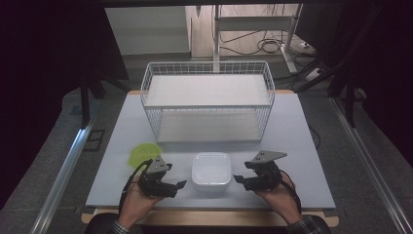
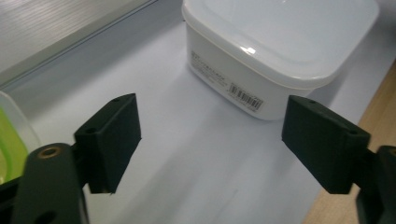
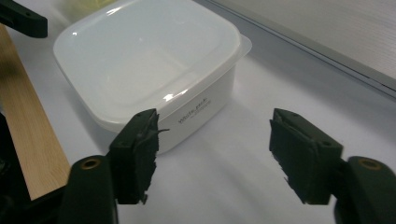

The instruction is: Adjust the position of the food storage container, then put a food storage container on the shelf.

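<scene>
Container (image 1: 211,169) — white, square, round-cornered, translucent lid on, barcode label on one wall — sat near the tabletop's (image 1: 292,126) front edge, between the left gripper (image 1: 179,185) and right gripper (image 1: 237,179), both gaping, gripping nothing; label print was unreadable.

Dim dark surroundings, evenly lit table (image 1: 292,122), glare on container lid (image 3: 173,96), soft close-up focus

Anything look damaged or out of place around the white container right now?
The white lidded container sits square and closed. One oddity: in the right gripper view, the near-left one of its fingers has a ragged, frayed pad edge. The green lid lies apart, beside the left gripper.
</scene>
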`<action>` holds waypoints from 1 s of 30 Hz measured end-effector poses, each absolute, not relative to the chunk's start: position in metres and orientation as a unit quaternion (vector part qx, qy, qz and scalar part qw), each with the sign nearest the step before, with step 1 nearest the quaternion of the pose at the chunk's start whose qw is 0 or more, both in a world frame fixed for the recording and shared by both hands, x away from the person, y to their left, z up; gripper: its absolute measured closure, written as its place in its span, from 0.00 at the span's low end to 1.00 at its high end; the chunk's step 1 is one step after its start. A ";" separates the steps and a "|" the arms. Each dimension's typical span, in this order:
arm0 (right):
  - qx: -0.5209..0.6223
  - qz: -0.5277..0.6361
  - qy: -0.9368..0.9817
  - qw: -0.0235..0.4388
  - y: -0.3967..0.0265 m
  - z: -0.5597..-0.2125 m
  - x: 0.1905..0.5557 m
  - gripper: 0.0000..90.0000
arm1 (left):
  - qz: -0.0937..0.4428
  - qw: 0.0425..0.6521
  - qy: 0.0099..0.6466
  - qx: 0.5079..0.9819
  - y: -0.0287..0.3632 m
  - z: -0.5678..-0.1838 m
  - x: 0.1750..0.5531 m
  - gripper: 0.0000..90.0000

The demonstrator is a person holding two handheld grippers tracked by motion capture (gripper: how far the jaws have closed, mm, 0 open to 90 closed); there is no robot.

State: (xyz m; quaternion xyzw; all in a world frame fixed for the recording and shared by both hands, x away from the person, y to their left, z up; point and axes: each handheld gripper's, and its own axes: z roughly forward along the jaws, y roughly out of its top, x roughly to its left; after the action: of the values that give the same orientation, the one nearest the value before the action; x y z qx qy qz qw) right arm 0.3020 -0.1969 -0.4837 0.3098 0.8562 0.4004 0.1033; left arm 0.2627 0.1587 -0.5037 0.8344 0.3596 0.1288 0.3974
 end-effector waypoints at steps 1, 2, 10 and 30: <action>0.312 0.405 0.854 0.100 -0.197 -0.484 0.303 0.32 | 0.128 0.398 0.356 0.836 0.157 -0.503 0.262 0.15; 0.312 0.405 0.854 0.100 -0.197 -0.484 0.303 0.32 | 0.128 0.398 0.356 0.836 0.157 -0.503 0.262 0.13; 0.321 0.424 0.841 0.099 -0.199 -0.482 0.304 0.20 | 0.098 0.437 0.345 0.825 0.155 -0.503 0.264 0.09; 0.323 0.422 0.844 0.076 -0.177 -0.471 0.307 0.10 | 0.102 0.423 0.347 0.831 0.127 -0.491 0.287 0.09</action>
State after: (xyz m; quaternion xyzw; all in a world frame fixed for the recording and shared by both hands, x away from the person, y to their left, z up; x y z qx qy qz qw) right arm 0.3068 -0.1766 -0.4711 0.3231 0.8437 0.4220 0.0757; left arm 0.2867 0.1269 -0.4905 0.8311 0.3468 0.1019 0.4225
